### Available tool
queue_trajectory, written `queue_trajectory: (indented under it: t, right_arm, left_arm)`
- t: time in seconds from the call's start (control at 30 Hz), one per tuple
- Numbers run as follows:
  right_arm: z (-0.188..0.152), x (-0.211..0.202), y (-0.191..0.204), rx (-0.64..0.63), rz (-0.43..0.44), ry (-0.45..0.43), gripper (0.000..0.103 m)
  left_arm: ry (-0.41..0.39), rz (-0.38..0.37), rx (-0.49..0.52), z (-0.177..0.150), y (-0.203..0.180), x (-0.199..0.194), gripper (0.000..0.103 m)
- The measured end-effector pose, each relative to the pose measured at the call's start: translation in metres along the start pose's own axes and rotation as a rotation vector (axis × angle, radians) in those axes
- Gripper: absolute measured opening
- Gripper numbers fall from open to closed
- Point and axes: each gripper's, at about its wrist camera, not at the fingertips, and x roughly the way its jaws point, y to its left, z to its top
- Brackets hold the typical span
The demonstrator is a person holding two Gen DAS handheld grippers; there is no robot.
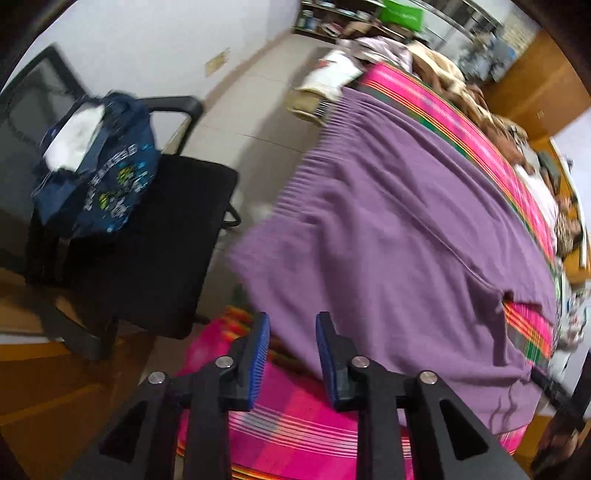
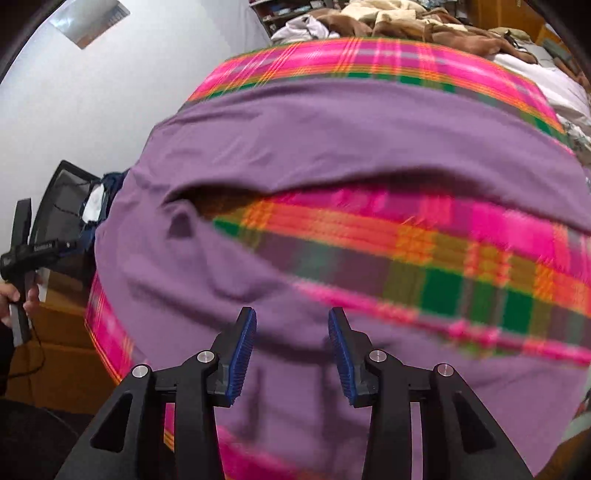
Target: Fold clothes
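Observation:
A purple garment [image 1: 388, 229] lies spread over a bed covered by a pink plaid blanket [image 1: 295, 417]. In the right wrist view the purple garment [image 2: 295, 133] is partly doubled over, and a band of the plaid blanket [image 2: 424, 251] shows between its layers. My left gripper [image 1: 291, 325] is open above the garment's near edge, with nothing between its blue pads [image 1: 258, 354]. My right gripper [image 2: 291, 325] is open too, over purple cloth, and its pads [image 2: 242, 354] hold nothing. The left gripper's handle [image 2: 22, 251] and a hand show at the far left of the right wrist view.
A black office chair [image 1: 155, 240] stands left of the bed with a dark blue printed garment [image 1: 99, 173] and something white on it. Brown and cream bedding [image 2: 388, 22] is heaped at the far end of the bed. Shelves [image 1: 332, 18] and a tiled floor [image 1: 258, 96] lie beyond.

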Motion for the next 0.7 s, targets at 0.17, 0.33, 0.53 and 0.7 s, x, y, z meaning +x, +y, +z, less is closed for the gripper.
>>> queue_trajectory:
  t: [0.17,0.33,0.53,0.7]
  right_arm:
    - [-0.03,0.014,0.041,0.089,0.002,0.023,0.042]
    - [-0.066,0.012,0.051,0.224,-0.022,0.015,0.042]
    - [-0.113,0.01,0.032,0.477,0.006,-0.003,0.042]
    - [-0.148,0.011,0.001,0.738,0.089,-0.061,0.042]
  left_arm:
    - [0.003,-0.1,-0.085,0.009,0.042,0.009,0.033]
    - [0.057,-0.209,-0.104,0.025,0.055,0.031,0.035]
    - [0.138,-0.257,-0.103,0.032,0.046,0.055,0.035]
    - [0.133,-0.235,-0.104,0.032,0.043,0.057,0.022]
